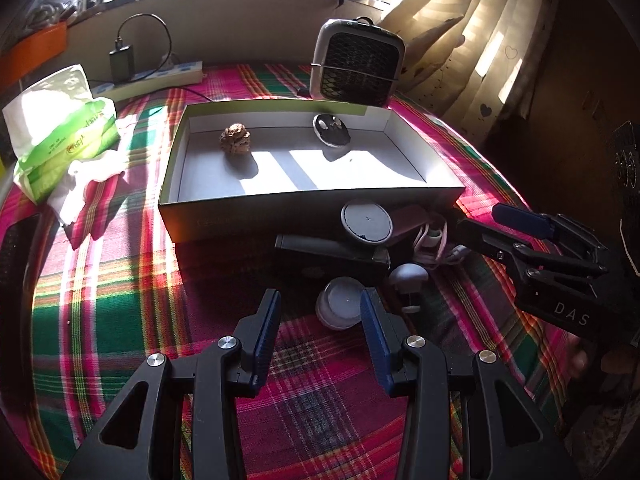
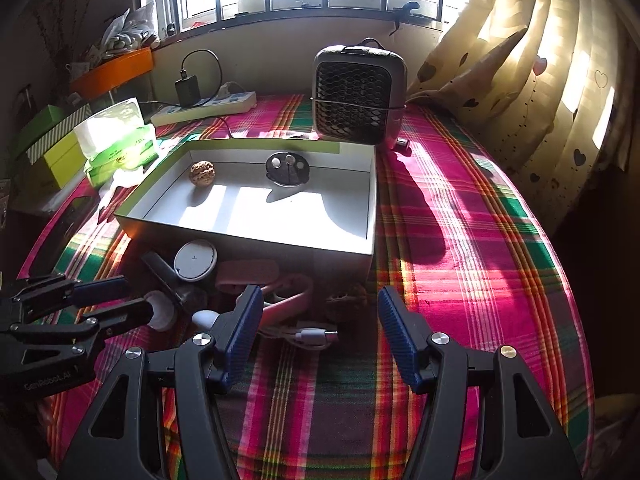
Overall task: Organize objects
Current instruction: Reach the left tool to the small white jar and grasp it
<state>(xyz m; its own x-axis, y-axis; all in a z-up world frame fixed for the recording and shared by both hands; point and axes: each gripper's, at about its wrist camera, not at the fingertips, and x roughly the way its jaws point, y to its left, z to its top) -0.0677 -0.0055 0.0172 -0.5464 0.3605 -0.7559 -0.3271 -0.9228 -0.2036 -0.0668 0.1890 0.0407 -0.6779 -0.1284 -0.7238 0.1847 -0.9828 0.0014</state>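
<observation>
Blue pads of my left gripper [image 1: 318,314] stand apart and empty, just short of the small white jar [image 1: 339,307]. Right gripper [image 2: 318,322] gapes empty over the cable clutter [image 2: 298,334] before the box [image 2: 256,240]. I'd straddle the jar squarely, lift over the near wall; bench right of box lies open.

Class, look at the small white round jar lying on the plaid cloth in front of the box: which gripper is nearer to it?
Left. The left gripper is right at the white jar, one finger overlapping it; the right gripper hovers farther right, over the cables.
</observation>
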